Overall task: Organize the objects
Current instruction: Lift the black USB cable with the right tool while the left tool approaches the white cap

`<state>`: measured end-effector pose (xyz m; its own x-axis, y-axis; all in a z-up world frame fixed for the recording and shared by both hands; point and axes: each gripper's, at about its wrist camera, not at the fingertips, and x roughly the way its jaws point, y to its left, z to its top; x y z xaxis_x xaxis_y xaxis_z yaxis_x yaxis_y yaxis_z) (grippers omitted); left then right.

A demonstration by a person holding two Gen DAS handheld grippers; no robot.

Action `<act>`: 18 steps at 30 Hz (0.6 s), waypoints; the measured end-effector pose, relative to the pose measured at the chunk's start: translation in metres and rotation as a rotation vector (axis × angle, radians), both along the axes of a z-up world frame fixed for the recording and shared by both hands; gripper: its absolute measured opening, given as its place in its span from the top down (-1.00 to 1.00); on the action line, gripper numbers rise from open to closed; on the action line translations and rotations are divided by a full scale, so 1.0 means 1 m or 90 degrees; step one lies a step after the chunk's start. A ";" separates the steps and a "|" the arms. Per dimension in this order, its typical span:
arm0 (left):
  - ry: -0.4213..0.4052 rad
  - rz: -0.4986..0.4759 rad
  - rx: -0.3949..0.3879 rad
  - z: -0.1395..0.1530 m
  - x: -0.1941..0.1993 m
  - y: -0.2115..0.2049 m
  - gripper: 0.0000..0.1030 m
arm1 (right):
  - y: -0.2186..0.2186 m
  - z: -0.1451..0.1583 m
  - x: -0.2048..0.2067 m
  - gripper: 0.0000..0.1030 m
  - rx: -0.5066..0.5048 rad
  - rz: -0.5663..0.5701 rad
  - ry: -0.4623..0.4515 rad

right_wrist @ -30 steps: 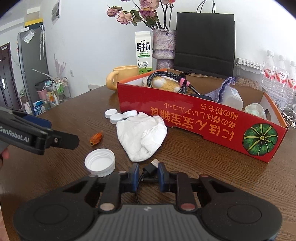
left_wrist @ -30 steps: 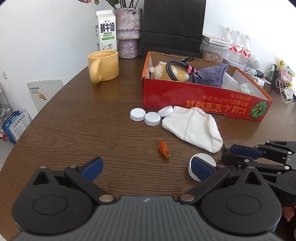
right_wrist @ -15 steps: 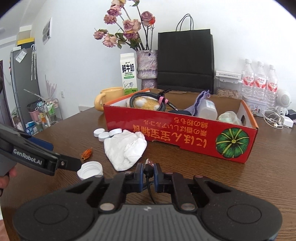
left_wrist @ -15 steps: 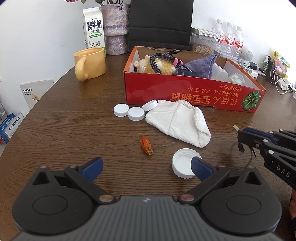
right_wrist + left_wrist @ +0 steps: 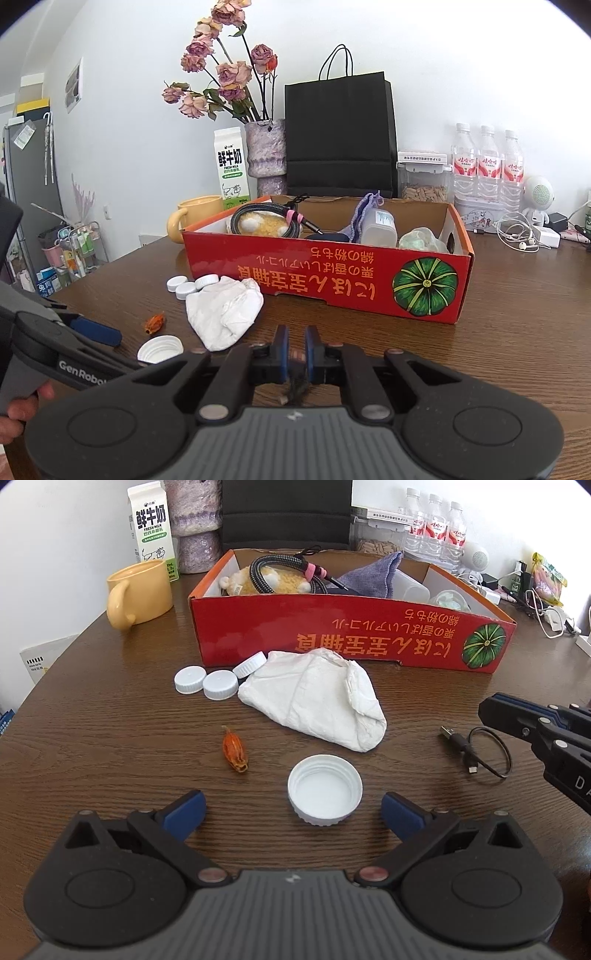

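Observation:
My left gripper (image 5: 291, 810) is open, low over the brown table, with an upturned white cap (image 5: 325, 790) lying between its blue fingers, untouched. A small orange dried husk (image 5: 234, 749) lies just left of the cap. Beyond them sit a crumpled white cloth (image 5: 317, 701) and three white caps (image 5: 220, 685) in front of the red box (image 5: 332, 635). At the right, my right gripper (image 5: 484, 710) (image 5: 295, 350) is shut on a short black USB cable (image 5: 476, 749) (image 5: 293, 387), which dangles from its pads. The box (image 5: 325, 280) holds a plush toy, a coiled cord, a purple cloth and containers.
A yellow mug (image 5: 142, 590), milk carton (image 5: 153, 528) and vase stand behind the box at the left. A black paper bag (image 5: 340, 133) and water bottles (image 5: 487, 162) line the wall. Earphones and chargers (image 5: 524, 236) lie at the far right. The table's rounded edge runs along the left.
My right gripper closed on the cable, lifted it off the table and drew away to the right. My left gripper shifted until the upturned cap lay between its open fingers.

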<state>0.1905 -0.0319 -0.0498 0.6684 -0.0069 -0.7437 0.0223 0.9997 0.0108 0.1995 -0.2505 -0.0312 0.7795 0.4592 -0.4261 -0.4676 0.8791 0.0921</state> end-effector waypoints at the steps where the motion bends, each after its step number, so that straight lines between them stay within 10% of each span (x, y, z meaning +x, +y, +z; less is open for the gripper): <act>1: -0.003 0.000 0.001 0.000 0.000 0.000 -1.00 | 0.000 0.000 0.000 0.83 0.001 0.000 0.000; 18: -0.020 -0.004 0.000 -0.002 -0.003 -0.001 -1.00 | -0.001 0.000 0.000 0.83 0.003 -0.003 0.003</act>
<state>0.1879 -0.0331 -0.0523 0.6918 -0.0105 -0.7220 0.0278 0.9995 0.0121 0.2000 -0.2516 -0.0315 0.7797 0.4574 -0.4277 -0.4629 0.8809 0.0983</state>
